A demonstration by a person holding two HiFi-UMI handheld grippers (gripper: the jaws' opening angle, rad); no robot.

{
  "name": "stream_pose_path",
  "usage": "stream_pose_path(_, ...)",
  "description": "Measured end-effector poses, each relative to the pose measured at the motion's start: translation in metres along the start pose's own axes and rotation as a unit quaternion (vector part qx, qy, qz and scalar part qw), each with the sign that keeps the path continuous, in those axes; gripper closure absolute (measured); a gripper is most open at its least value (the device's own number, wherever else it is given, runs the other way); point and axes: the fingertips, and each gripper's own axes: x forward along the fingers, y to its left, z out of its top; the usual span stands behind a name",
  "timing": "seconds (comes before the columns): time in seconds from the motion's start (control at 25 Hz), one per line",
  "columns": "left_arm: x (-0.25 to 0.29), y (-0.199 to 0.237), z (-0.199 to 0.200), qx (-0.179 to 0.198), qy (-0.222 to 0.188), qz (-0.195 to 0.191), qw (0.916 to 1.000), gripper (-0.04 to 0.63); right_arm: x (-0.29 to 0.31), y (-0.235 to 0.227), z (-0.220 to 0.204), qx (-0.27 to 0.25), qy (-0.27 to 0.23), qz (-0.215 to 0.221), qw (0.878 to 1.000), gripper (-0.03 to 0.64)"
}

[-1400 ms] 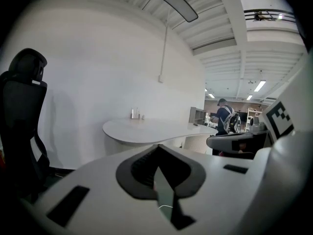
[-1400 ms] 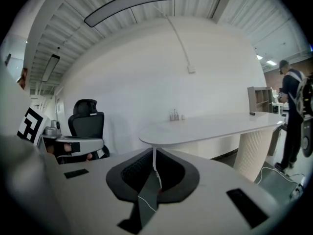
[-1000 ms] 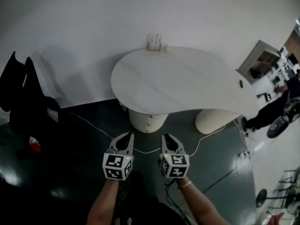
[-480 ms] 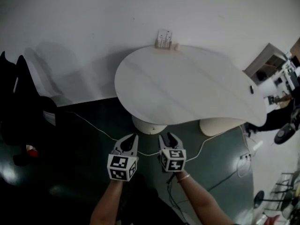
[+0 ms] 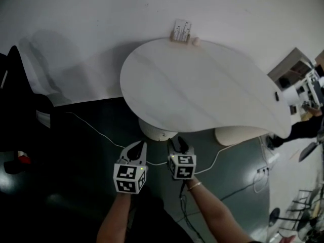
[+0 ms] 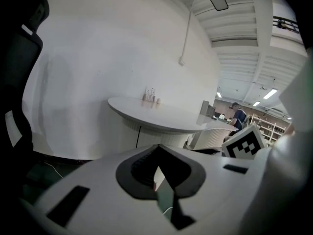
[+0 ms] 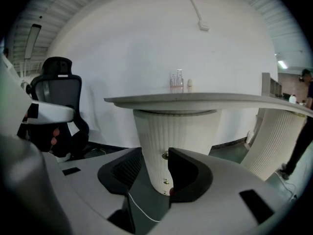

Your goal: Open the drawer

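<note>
Right hand-held gripper (image 7: pixel 155 152), jaws just opened, empty, faces ribbed brass-knobbed drawer (image 7: pixel 163 140).

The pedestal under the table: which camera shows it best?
Right gripper view: the pedestal fills the centre, knobs visible. The head view catches only a sliver under the tabletop; the left gripper view shows it far off.

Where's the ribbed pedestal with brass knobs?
Right gripper view: the ribbed pedestal stands under the white table, straight ahead of the right gripper, seen through the gap of its empty jaws, which have just been opening.
</note>
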Motion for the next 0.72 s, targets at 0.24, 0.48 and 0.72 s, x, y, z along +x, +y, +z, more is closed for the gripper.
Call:
stream_pose_path(0.24, 0.019, 0.007, -0.021, 0.001, -0.001, 0.011, 0.9999, 0.592, 0.036, -0.014, -0.021, -0.017, -0.001, -0.01, 1.0, 0.469)
stream_pose_path(0.48, 0.036, 0.005, -0.042, -0.009, -0.003, 0.01, 0.9999, 0.592, 0.061, -0.023, -0.031, -0.012, 0.014, -0.02, 1.0, 0.468)
stream_pose_path(0.72, 0.054, 0.013, -0.057, -0.009, 0.002, 0.014, 0.9999, 0.592, 0.087, -0.03, -0.038, -0.009, 0.026, -0.034, 0.999, 0.466)
